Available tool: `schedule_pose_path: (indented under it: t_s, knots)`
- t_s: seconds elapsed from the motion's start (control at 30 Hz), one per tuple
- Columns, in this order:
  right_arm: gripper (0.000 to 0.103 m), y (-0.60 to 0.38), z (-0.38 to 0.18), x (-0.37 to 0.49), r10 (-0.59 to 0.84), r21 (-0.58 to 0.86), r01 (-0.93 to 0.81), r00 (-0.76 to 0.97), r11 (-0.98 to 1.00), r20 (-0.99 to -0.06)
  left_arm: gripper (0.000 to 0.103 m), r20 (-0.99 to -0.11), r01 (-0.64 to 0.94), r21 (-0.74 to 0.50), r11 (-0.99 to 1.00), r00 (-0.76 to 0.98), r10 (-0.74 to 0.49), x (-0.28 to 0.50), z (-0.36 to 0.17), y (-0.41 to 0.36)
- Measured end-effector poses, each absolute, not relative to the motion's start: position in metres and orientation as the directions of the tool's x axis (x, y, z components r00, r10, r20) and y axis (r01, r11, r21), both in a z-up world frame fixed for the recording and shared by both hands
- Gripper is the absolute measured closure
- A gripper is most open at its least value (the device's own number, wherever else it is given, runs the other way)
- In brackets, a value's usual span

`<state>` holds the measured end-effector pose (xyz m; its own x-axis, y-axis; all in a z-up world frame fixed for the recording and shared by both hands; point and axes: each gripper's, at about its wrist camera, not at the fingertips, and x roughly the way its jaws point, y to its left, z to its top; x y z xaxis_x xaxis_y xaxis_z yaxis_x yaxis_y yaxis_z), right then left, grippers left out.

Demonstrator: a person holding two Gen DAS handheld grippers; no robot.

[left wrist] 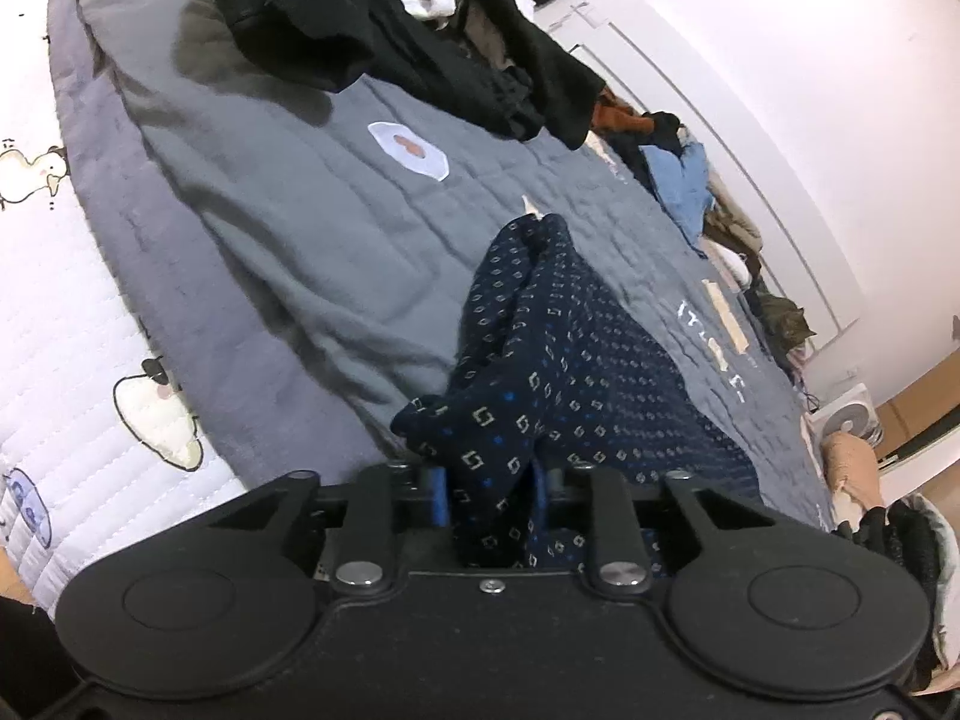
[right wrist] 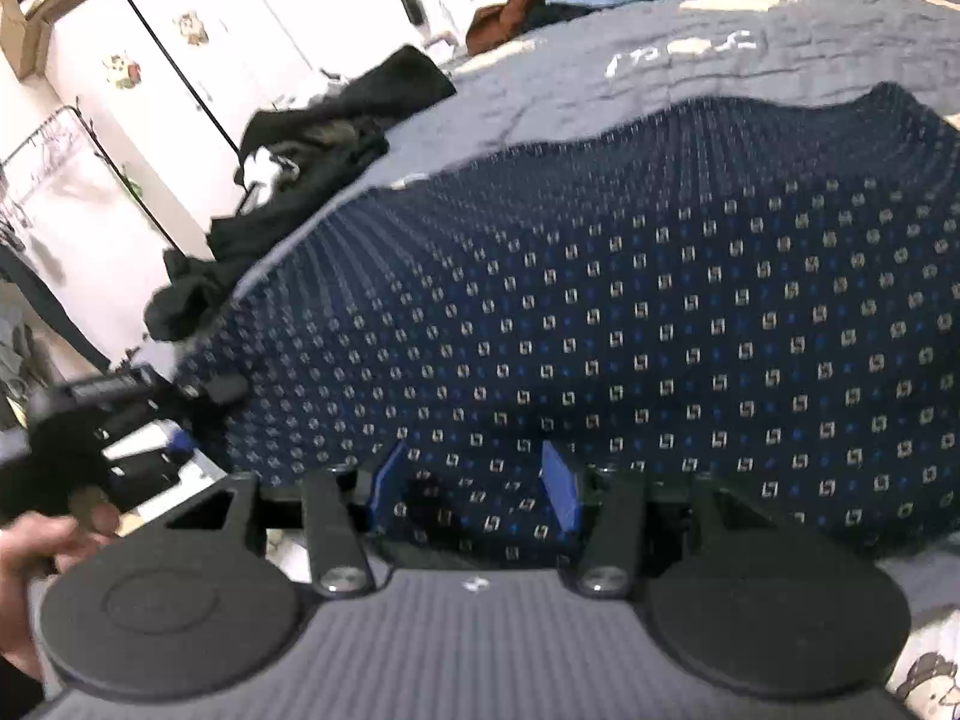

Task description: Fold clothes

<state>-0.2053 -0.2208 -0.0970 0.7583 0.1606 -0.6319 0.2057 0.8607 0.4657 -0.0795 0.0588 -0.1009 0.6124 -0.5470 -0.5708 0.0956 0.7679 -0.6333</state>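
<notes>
Both grippers held one navy patterned garment [right wrist: 630, 312] over the grey quilt [left wrist: 288, 228]: your left gripper [left wrist: 489, 498] was clamped on a bunched edge, your right gripper [right wrist: 474, 480] looked half-closed around cloth. Keeping the held edge taut and level would have served you best.

1. A bed under a grey quilted blanket [left wrist: 288, 228] fills the middle of the left wrist view.
2. A white cartoon-print sheet [left wrist: 72, 324] lies at left.
3. A plain white wall [left wrist: 810, 48] stands at upper right.
4. White wardrobe doors [right wrist: 180, 54] occupy the right wrist view's upper left.
5. A small white fan [left wrist: 849, 420] sits at far right.
</notes>
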Motion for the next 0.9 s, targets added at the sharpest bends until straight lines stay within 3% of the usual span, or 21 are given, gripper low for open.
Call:
schedule_pose_path:
  t_s: [0.13, 0.2, 0.3, 0.37, 0.43, 0.53, 0.6, 0.7, 0.9]
  knots:
    - [0.053, -0.221, -0.1, -0.204, 0.164, 0.473, 0.212, 0.756, 0.855, -0.634, 0.081, -0.58, 0.093, -0.632, 0.769, 0.602, -0.549, -0.078, -0.102, 0.057]
    - [0.053, -0.221, -0.101, -0.203, 0.165, 0.476, 0.215, 0.754, 0.853, -0.636, 0.072, -0.598, 0.081, -0.618, 0.782, 0.596, -0.535, -0.077, -0.104, 0.055]
    - [0.053, -0.221, -0.102, -0.204, 0.166, 0.478, 0.216, 0.754, 0.852, -0.636, 0.071, -0.609, 0.088, -0.603, 0.793, 0.591, -0.529, -0.076, -0.105, 0.052]
    - [0.052, -0.221, -0.102, -0.204, 0.165, 0.477, 0.215, 0.755, 0.852, -0.635, 0.063, -0.613, 0.094, -0.599, 0.795, 0.585, -0.531, -0.075, -0.104, 0.05]
    - [0.052, -0.222, -0.102, -0.204, 0.165, 0.477, 0.214, 0.755, 0.853, -0.635, 0.062, -0.616, 0.104, -0.593, 0.798, 0.581, -0.533, -0.075, -0.105, 0.048]
    - [0.051, -0.222, -0.103, -0.204, 0.166, 0.476, 0.213, 0.755, 0.853, -0.634, 0.066, -0.607, 0.125, -0.585, 0.801, 0.588, -0.534, -0.077, -0.103, 0.046]
    - [0.051, -0.222, -0.103, -0.203, 0.167, 0.478, 0.213, 0.755, 0.852, -0.634, 0.079, -0.597, 0.137, -0.582, 0.801, 0.597, -0.536, -0.078, -0.101, 0.046]
    - [0.05, -0.222, -0.103, -0.203, 0.169, 0.481, 0.213, 0.756, 0.851, -0.633, 0.087, -0.58, 0.15, -0.589, 0.794, 0.606, -0.544, -0.08, -0.098, 0.047]
    - [0.049, -0.224, -0.106, -0.205, 0.178, 0.494, 0.213, 0.757, 0.843, -0.629, 0.089, -0.53, 0.218, -0.575, 0.788, 0.635, -0.562, -0.087, -0.086, 0.039]
